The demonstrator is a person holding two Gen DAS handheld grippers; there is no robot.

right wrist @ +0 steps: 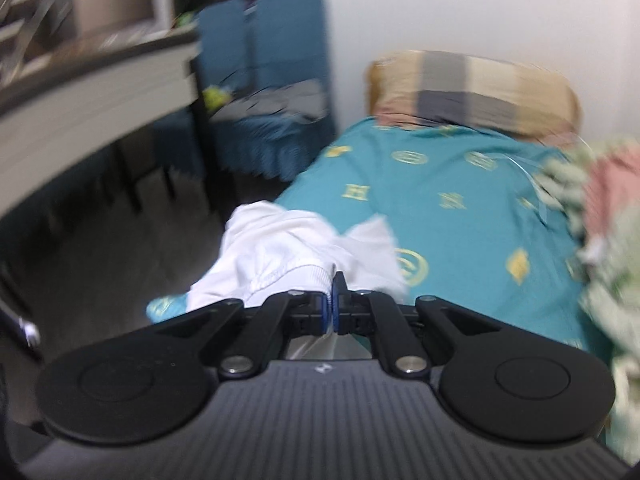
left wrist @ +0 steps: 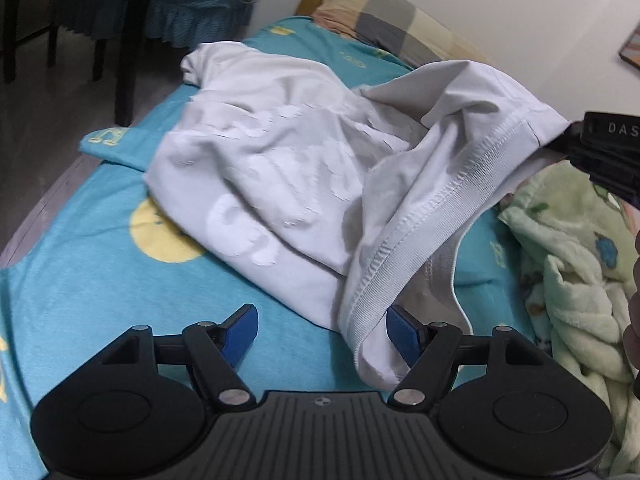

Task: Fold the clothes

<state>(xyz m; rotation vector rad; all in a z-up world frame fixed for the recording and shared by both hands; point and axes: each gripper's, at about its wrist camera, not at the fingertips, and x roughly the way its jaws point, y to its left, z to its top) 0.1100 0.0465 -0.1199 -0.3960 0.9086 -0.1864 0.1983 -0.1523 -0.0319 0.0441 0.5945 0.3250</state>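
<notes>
Our right tongs [right wrist: 333, 304] pinch the ribbed hem of the white garment [left wrist: 260, 168], lifting it off the teal bed sheet [left wrist: 80, 264]; our left tongs [left wrist: 324, 332] gape wide, hem draped between.

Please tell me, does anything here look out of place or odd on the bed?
Only the white garment looks untidy: it lies crumpled on the teal bedsheet, and its ribbed hem is lifted and stretched by the right gripper, shut on it. The left gripper is open beside the hem. Nothing looks spilled or damaged.
</notes>
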